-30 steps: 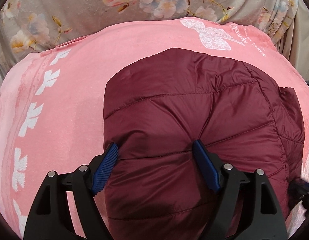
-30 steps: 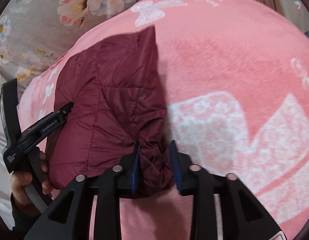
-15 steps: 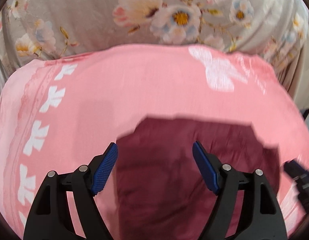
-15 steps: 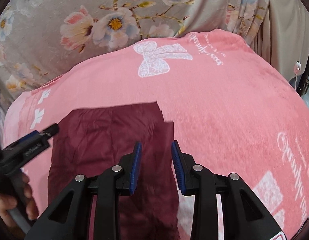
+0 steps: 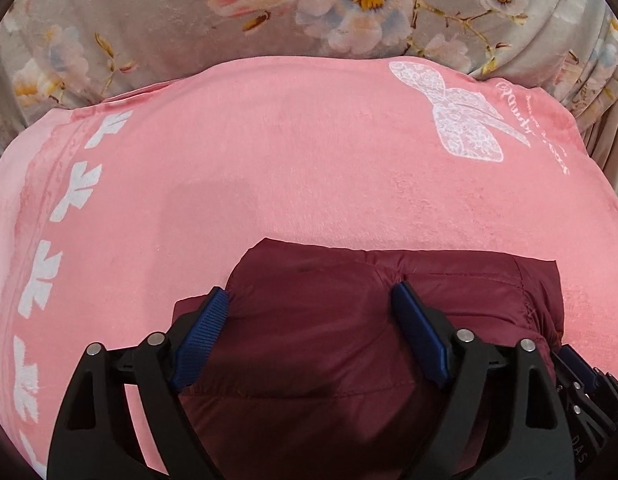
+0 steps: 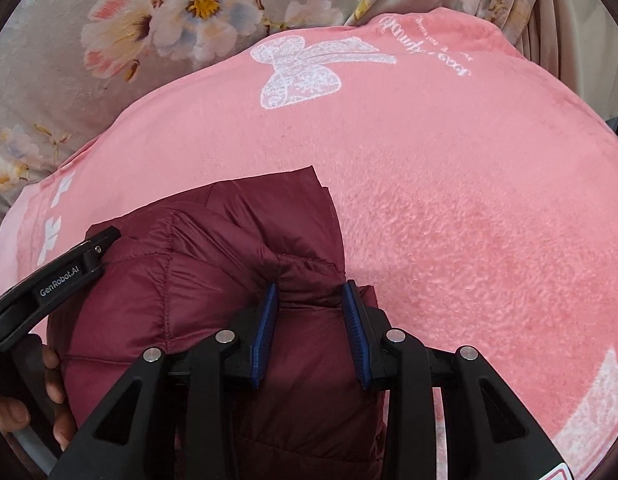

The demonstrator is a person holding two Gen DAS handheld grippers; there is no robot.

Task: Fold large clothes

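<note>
A maroon quilted puffer jacket (image 5: pixel 449 292) lies in a folded bundle on the pink blanket (image 5: pixel 269 160), near the front edge. It also shows in the right wrist view (image 6: pixel 213 256). My left gripper (image 5: pixel 311 300) is open wide, its blue pads straddling the jacket's left part and pressing on it. My right gripper (image 6: pixel 309 296) is partly open, its pads on either side of a bunched ridge of the jacket's right edge. The left gripper's body (image 6: pixel 61 280) shows at the left of the right wrist view, held by a hand.
The pink blanket (image 6: pixel 469 200) with a white bow print (image 6: pixel 301 72) covers the whole bed. A grey floral cloth (image 5: pixel 309 12) hangs behind it. A beige curtain (image 6: pixel 569 8) is at the back right.
The jacket was lifted and folded toward me, then set down again as a shorter bundle. Both grippers pulled back and came down on its near part. The right gripper's pads stand wider apart.
</note>
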